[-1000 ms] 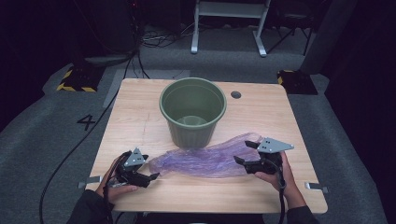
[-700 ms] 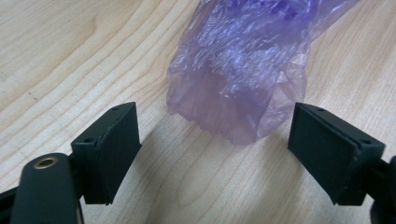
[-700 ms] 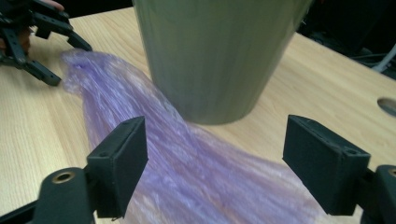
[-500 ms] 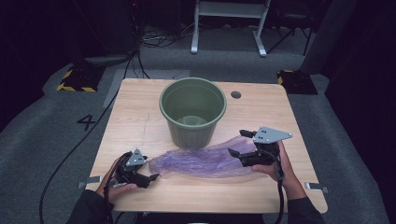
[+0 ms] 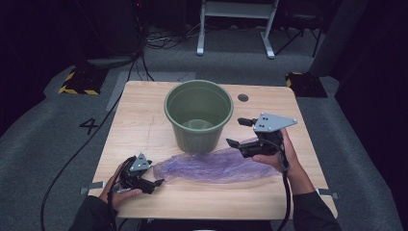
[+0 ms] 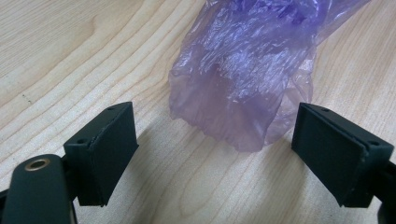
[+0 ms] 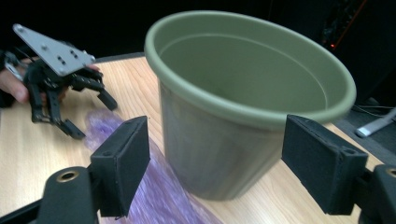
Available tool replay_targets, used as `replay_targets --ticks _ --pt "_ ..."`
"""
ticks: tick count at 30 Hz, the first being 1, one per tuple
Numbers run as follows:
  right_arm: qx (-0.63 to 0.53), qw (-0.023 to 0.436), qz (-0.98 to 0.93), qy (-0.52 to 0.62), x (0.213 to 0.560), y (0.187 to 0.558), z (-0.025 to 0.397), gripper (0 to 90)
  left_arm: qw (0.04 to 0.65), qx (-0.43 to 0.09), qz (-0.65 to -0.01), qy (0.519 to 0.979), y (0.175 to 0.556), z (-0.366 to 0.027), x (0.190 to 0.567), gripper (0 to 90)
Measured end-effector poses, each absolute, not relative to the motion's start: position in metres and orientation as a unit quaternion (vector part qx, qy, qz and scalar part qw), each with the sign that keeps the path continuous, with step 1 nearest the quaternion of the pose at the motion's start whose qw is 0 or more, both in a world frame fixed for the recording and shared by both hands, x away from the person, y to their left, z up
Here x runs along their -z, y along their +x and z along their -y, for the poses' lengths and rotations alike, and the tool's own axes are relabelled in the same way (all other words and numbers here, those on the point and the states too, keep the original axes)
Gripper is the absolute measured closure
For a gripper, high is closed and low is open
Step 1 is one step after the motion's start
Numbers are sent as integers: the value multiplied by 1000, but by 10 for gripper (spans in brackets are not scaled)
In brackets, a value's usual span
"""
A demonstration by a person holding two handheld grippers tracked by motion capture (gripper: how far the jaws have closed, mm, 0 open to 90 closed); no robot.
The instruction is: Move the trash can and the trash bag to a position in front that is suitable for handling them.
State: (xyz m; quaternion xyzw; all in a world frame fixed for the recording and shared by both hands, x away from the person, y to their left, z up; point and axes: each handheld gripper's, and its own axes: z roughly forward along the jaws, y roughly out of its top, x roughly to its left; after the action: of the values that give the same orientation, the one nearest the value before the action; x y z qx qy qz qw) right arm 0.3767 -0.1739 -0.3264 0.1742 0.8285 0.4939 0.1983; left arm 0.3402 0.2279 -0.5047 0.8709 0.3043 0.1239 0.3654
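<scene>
The left gripper (image 5: pixel 153 183) sits low over the near left part of the table (image 5: pixel 139 120), held in the person's left hand (image 5: pixel 120 190). Its jaws stand wide apart with nothing between them but bare wood. Just ahead of its jaws lies the near end of the purple plastic bag (image 5: pixel 211 166). In the left gripper view this crumpled end (image 6: pixel 247 79) lies flat on the wood, slightly closer to the jaw on the right side of that view, and touches neither jaw.

From there the bag stretches away to the right across the table as a long, flattened, wrinkled strip. Its far end lies under the right gripper (image 5: pixel 238 132).

Beyond the middle of the bag stands the green pot (image 5: pixel 198 113), upright and open at the top. Its base is just beside the bag's far edge; whether the two touch cannot be told.

The right gripper is held up off the table in the person's right hand (image 5: pixel 274 154), to the right of the pot. Its jaws are wide apart and point towards the pot's side. In the right gripper view the pot (image 7: pixel 247 107) stands straight ahead, framed between the two jaws but beyond them, not touched by either. The bag (image 7: pixel 159 196) lies below the jaws in that view, and the left gripper (image 7: pixel 88 115) shows farther off.
</scene>
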Motion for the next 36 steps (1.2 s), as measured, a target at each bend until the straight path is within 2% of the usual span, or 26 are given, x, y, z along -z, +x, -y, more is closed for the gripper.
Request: replay_targets --ticks 15,22,36 --pt "-477 190 -846 142 313 390 134 230 364 -125 -305 871 341 -228 505 131" --pt "-461 168 -863 125 316 401 106 255 364 -125 -305 871 341 -228 505 132" --pt "-429 132 -884 128 333 418 84 501 364 -124 -305 871 341 -228 505 132"
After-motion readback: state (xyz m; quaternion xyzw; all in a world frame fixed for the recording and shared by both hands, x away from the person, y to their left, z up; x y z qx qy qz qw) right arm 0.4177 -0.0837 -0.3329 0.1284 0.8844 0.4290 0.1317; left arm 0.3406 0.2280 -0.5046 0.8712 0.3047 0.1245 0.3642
